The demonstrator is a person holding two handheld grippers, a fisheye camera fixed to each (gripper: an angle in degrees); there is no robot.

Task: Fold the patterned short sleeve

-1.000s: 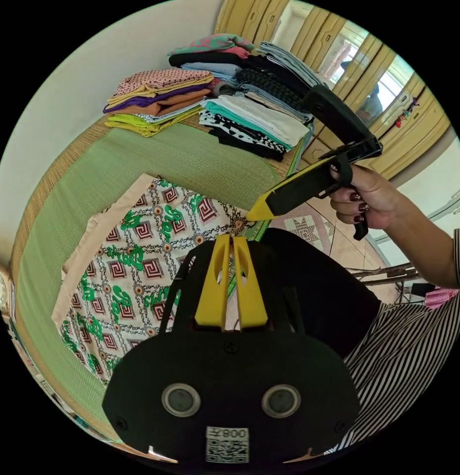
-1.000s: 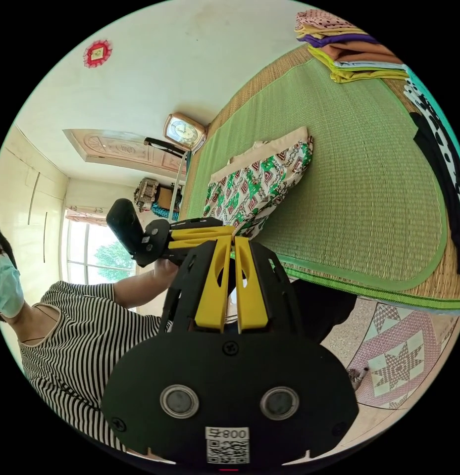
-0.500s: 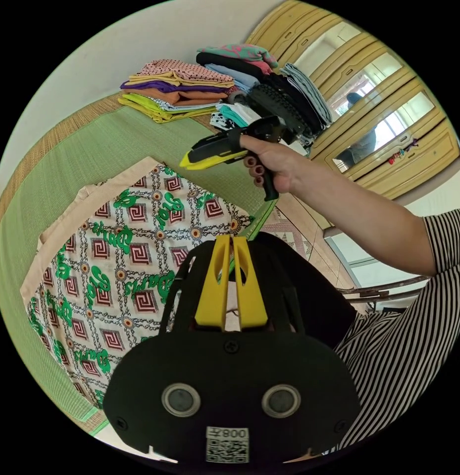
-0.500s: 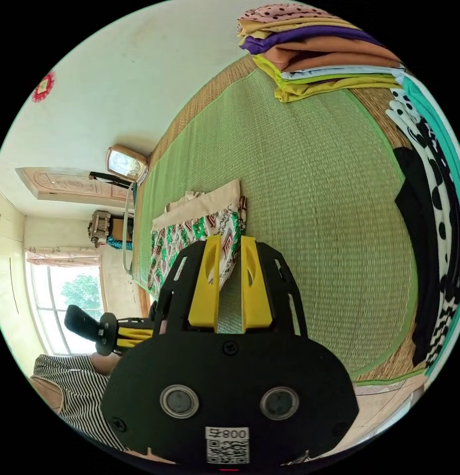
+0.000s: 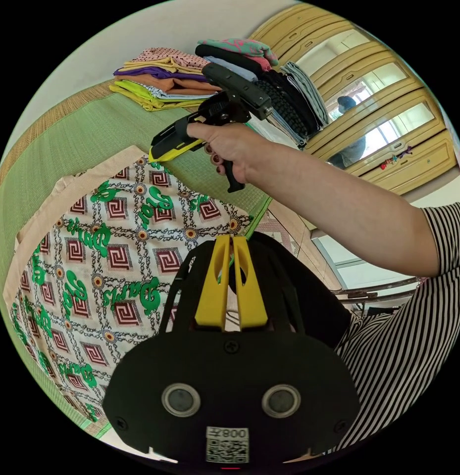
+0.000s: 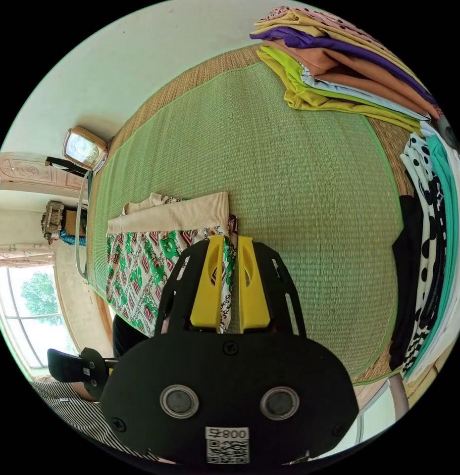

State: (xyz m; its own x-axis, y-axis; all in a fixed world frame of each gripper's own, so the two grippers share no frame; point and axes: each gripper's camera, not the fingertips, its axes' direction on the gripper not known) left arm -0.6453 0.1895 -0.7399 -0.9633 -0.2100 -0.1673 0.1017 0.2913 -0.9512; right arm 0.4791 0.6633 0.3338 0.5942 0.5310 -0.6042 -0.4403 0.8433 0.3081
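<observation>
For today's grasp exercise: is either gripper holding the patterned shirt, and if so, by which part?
Nothing is held. The left gripper is shut on nothing; the right gripper, slightly open, hovers at the far corner of the patterned shirt.

We see a green woven mat (image 6: 299, 198) under a plain pale wall (image 6: 140, 64), with a clock (image 6: 83, 148) leaning on it. Yellow wardrobe doors (image 5: 388, 128) carry mirrors, and daylight enters through a window (image 6: 29, 307).

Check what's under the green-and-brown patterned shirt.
The green-and-brown patterned shirt lies flat on a green woven mat. A plain beige fabric panel shows at its far edge. Anything beneath the shirt's middle is covered.
</observation>
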